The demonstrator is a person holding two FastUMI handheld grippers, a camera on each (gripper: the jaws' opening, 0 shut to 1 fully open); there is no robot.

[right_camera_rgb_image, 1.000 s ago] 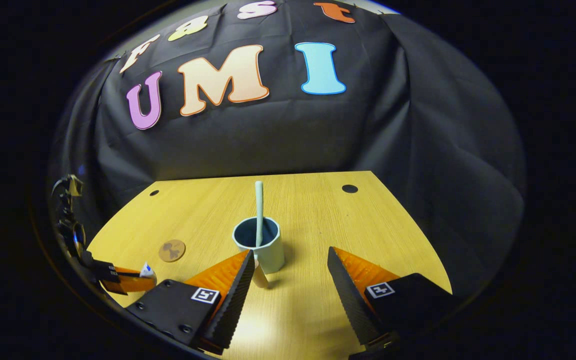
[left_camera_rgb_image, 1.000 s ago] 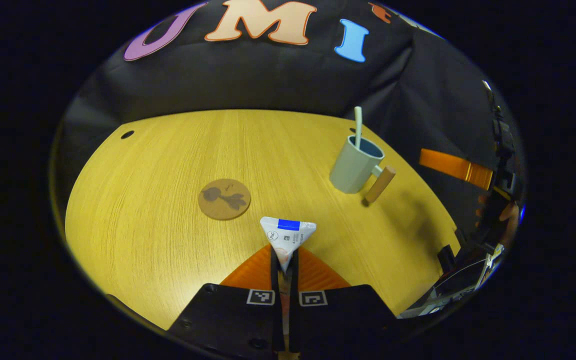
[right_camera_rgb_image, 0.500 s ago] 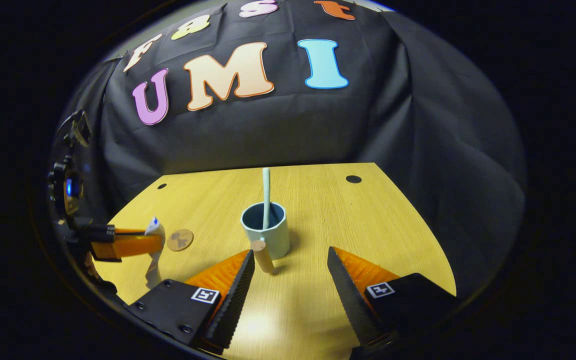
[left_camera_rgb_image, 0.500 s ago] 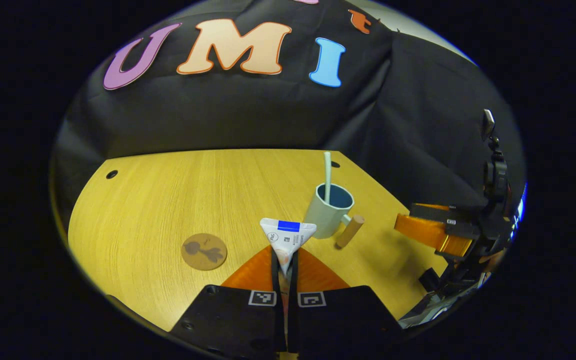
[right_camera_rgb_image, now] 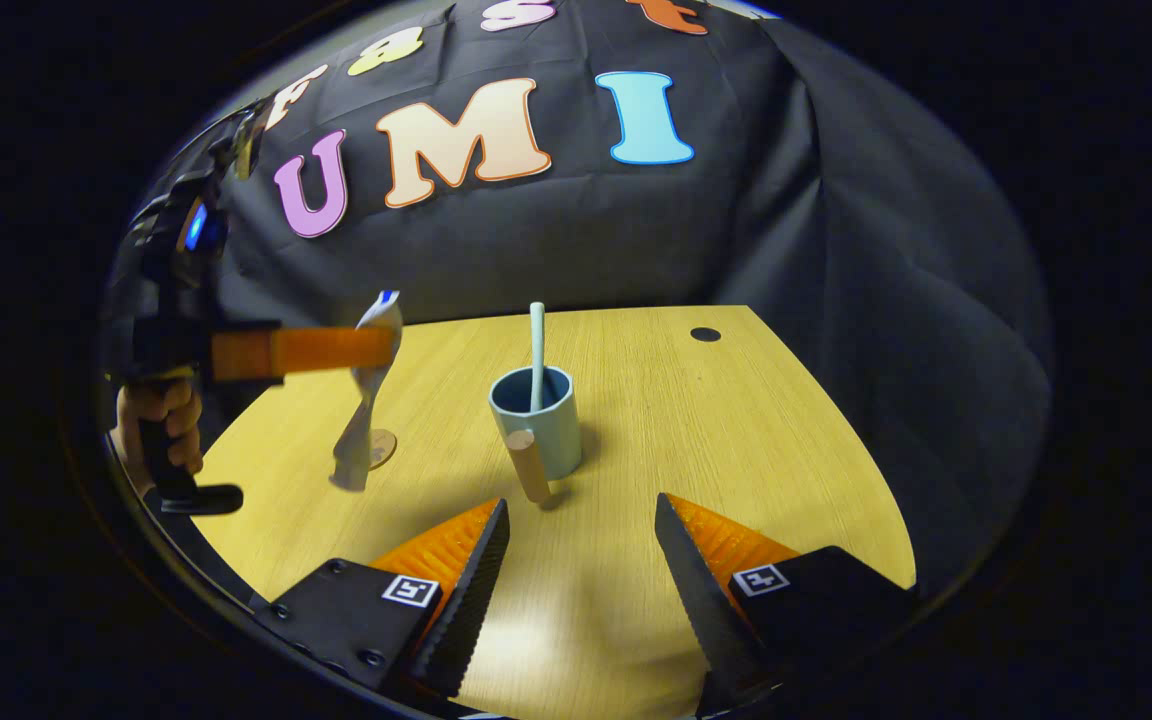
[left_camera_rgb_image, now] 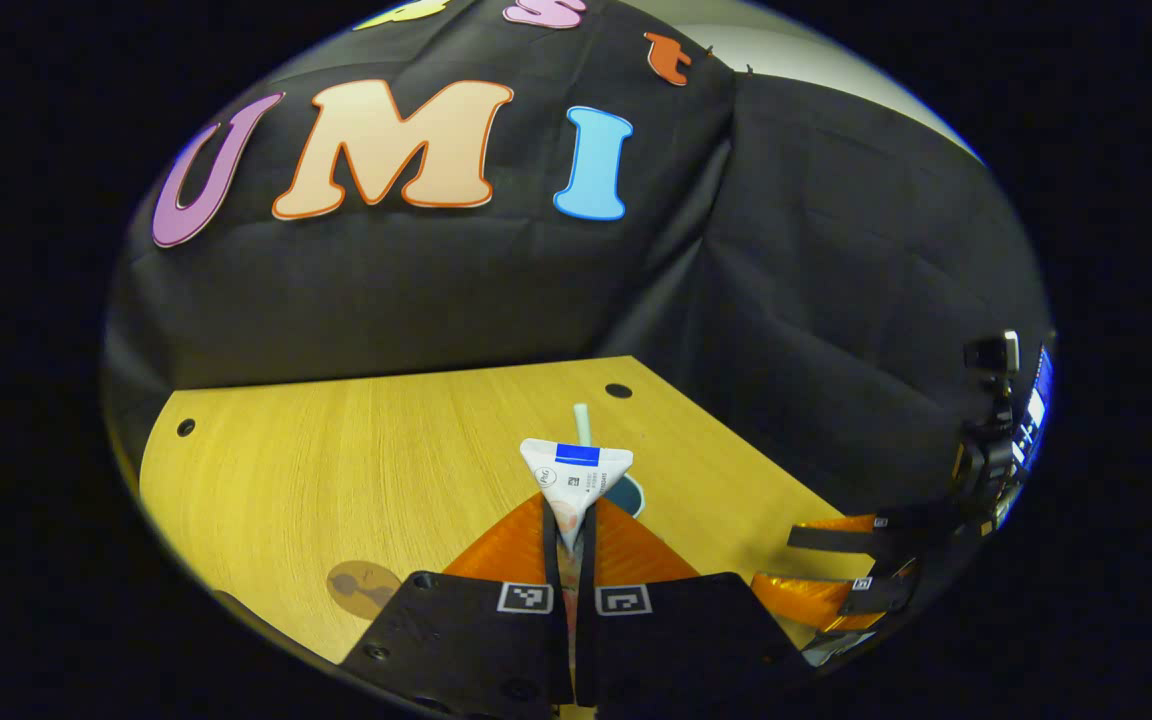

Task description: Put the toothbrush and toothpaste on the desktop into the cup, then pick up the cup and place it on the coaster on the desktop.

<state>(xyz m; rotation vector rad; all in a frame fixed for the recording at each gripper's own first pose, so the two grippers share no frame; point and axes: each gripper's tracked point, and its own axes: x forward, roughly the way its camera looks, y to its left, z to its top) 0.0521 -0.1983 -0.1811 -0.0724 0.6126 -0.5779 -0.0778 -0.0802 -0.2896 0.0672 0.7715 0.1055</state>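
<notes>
While the flattened, crimped toothpaste tube (left_camera_rgb_image: 576, 475) is clamped by the left gripper (left_camera_rgb_image: 568, 535), the right gripper (right_camera_rgb_image: 576, 560) is held wide apart before the smooth cylindrical cup (right_camera_rgb_image: 539, 425)

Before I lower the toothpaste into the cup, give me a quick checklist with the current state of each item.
1. Left tongs clamped on the toothpaste tube: ok, tube hangs off the desktop.
2. Tube above the cup mouth: not ok; in the right gripper view it hangs to the cup's left, over the coaster.
3. Toothbrush in the cup: ok, standing upright.
4. Room beside the toothbrush: ok, most of the mouth looks open.
5. Cup upright on the desktop: ok.
6. Right tongs clear of the cup: ok, open, holding nothing.
</notes>
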